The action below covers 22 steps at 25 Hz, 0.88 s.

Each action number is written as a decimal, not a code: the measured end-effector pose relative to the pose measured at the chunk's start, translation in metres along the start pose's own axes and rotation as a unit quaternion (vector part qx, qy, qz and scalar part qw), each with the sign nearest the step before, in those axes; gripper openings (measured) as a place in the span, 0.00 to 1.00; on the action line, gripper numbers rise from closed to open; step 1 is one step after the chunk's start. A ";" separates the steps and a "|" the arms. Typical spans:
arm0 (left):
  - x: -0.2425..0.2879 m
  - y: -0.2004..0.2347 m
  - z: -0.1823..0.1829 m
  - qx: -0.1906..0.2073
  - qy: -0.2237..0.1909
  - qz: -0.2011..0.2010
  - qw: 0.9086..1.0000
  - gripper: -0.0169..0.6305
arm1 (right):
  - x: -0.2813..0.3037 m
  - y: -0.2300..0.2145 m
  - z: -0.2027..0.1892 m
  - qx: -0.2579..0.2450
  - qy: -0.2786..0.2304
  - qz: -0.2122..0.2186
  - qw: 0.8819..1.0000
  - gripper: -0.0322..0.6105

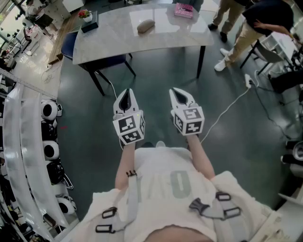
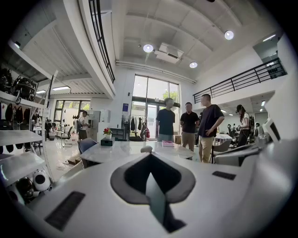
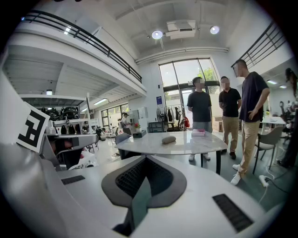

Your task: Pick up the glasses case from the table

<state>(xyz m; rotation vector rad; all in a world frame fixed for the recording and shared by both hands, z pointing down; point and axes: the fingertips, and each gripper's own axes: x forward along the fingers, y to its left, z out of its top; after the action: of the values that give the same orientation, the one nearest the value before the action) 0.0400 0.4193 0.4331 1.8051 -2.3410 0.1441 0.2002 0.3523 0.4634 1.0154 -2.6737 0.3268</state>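
The glasses case (image 1: 146, 26) is a grey-brown oval lying on the pale marble table (image 1: 118, 42), far ahead of me. It shows small over the left gripper's jaws in the left gripper view (image 2: 146, 149), and on the table in the right gripper view (image 3: 168, 139). My left gripper (image 1: 127, 91) and right gripper (image 1: 176, 90) are held side by side over the dark floor, well short of the table. Both point toward it. Each has its jaws shut with nothing between them (image 2: 150, 156) (image 3: 144, 159).
A pink book (image 1: 183, 10) and a flower pot on a black box (image 1: 88, 20) also sit on the table. A blue chair (image 1: 71, 45) stands at its left end. People (image 1: 246, 28) stand at the far right. A white cable (image 1: 227, 111) crosses the floor; shelves with helmets (image 1: 47, 142) line the left.
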 end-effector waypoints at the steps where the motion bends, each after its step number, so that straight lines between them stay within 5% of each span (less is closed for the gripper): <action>1: 0.001 -0.001 0.001 0.000 0.000 -0.001 1.000 0.03 | 0.001 -0.002 0.001 -0.002 -0.001 -0.003 1.000 0.05; 22: 0.031 0.010 -0.016 -0.009 0.010 0.033 0.999 0.03 | 0.027 -0.036 -0.015 0.032 0.005 0.022 0.999 0.05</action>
<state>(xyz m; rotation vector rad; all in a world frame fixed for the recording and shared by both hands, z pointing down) 0.0244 0.3951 0.4550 1.7120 -2.3804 0.1485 0.2079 0.3139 0.4900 0.9718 -2.6957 0.4290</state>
